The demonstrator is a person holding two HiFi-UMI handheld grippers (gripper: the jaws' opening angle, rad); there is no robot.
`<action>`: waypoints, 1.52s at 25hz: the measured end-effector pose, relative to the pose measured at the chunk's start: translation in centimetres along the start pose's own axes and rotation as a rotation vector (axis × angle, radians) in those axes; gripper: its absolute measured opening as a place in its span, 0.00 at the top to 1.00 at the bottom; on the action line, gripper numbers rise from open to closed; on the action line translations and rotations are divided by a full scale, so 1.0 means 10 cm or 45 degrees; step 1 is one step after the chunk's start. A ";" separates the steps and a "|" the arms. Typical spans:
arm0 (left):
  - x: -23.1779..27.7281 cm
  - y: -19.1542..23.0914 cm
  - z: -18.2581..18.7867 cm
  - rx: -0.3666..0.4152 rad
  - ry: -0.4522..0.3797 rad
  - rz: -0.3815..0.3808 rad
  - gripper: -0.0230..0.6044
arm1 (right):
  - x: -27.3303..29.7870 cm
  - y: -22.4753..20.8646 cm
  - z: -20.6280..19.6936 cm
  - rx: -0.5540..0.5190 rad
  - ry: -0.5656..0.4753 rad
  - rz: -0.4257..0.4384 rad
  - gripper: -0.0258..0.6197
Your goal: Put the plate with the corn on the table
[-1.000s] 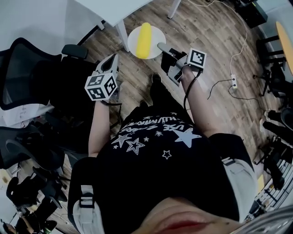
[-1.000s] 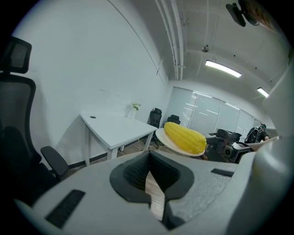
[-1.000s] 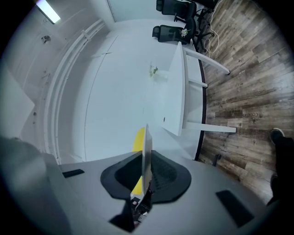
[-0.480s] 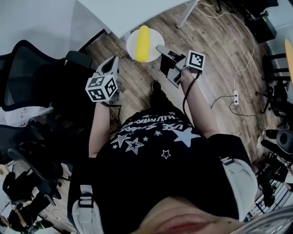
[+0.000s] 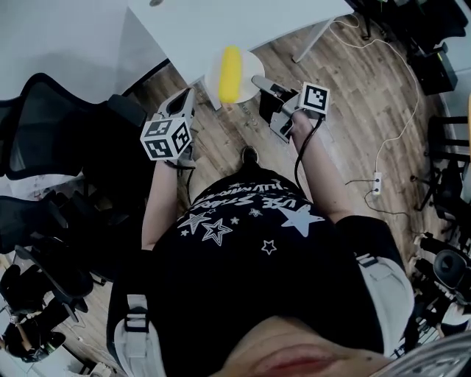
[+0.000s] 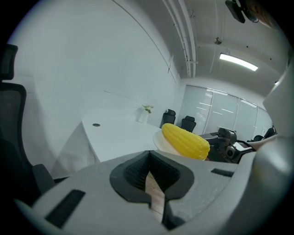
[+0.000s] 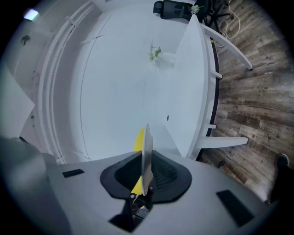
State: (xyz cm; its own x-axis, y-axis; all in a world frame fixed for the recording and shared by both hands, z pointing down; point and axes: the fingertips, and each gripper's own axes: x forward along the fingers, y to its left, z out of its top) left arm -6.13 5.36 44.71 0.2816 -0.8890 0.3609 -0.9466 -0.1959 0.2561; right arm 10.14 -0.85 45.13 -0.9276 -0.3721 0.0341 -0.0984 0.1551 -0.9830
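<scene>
A second ago the plate (image 5: pixel 250 62) hung over the wood floor (image 5: pixel 353 103). Now it is up at 12 o'clock from me, and its far side covers the near edge of the white table (image 5: pixel 221 22). So the table is much closer than it was, and I think the carrying part is almost over.

My right gripper (image 5: pixel 257 79) is pinched on the plate's rim at its 4 o'clock side. In the right gripper view I see the thin rim standing right between the jaws. The yellow corn (image 5: pixel 230 74) lies long across the plate and has not rolled off.

My left gripper (image 5: pixel 184 94) waits at 8 o'clock from the plate, not touching it. Its jaws are together with nothing in them.

The plate is not down yet. Next I need to bring it farther over the table top and lower it flat. If I tip it, the corn could roll.
</scene>
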 end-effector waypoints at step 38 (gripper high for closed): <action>1.69 1.19 0.60 -0.119 0.043 0.095 0.95 | 1.32 -0.57 1.75 -0.002 0.033 0.007 0.89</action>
State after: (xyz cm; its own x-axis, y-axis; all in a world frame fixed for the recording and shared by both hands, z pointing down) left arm -13.53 -14.48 48.52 0.2173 -0.8852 0.4114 -0.9468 -0.0887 0.3094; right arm 4.75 -22.68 48.00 -0.9372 -0.3473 0.0335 -0.0938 0.1582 -0.9829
